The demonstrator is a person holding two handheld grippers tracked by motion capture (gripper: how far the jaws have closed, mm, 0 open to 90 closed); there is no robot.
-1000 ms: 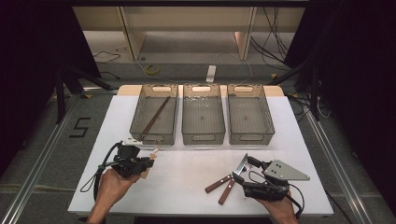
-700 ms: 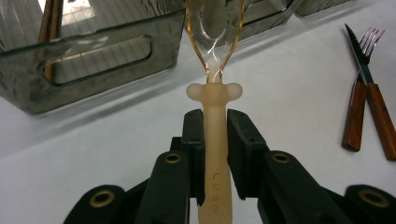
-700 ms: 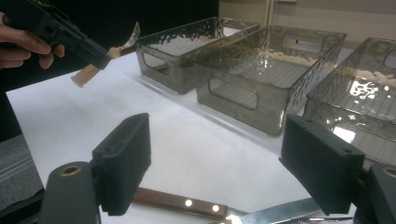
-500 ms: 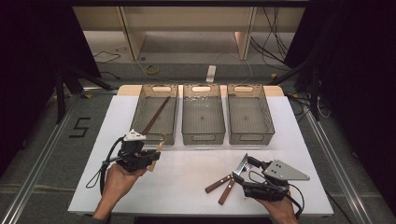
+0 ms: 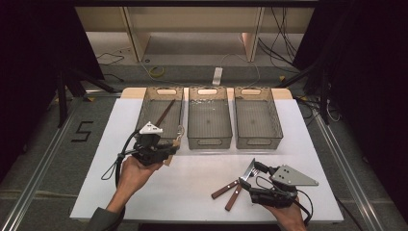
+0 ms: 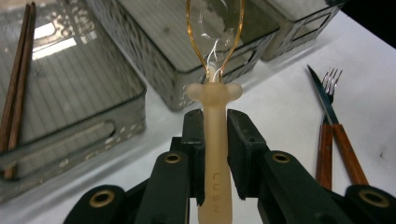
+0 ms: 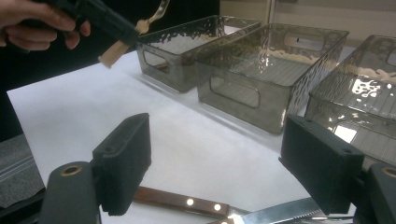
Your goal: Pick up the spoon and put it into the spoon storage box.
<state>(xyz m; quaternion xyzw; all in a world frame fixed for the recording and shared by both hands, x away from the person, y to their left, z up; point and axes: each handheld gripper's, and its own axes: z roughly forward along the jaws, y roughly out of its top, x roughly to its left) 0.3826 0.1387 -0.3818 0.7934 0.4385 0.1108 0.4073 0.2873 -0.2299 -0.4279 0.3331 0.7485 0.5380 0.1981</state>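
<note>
Lifted and carried forward since a second ago, the spoon (image 6: pixel 214 140) now hangs in the air just in front of the left bin (image 5: pixel 161 118), near its front wall; back then it was lower and closer to the person. Its cream handle is clamped between the jaws of the left gripper (image 6: pixel 215 156), bowl pointing away toward the bins. That bowl looks like thin clear plastic with an amber rim, so the spoon is probably light, a little flexible and easy to crack; the thick handle is the safe place to grip, and the jaws have it well below the neck. A smooth handle may slide if tilted steeply. Chopsticks (image 5: pixel 164 112) already lie in the left bin, while the middle bin (image 5: pixel 209 120) and right bin (image 5: pixel 257 120) look empty. On the table (image 5: pixel 192 183), a knife (image 6: pixel 338 140) and fork (image 6: pixel 327 121) with wooden handles lie side by side, just beside the right gripper (image 5: pixel 262 183), whose jaws stand wide apart over them, holding nothing.
</note>
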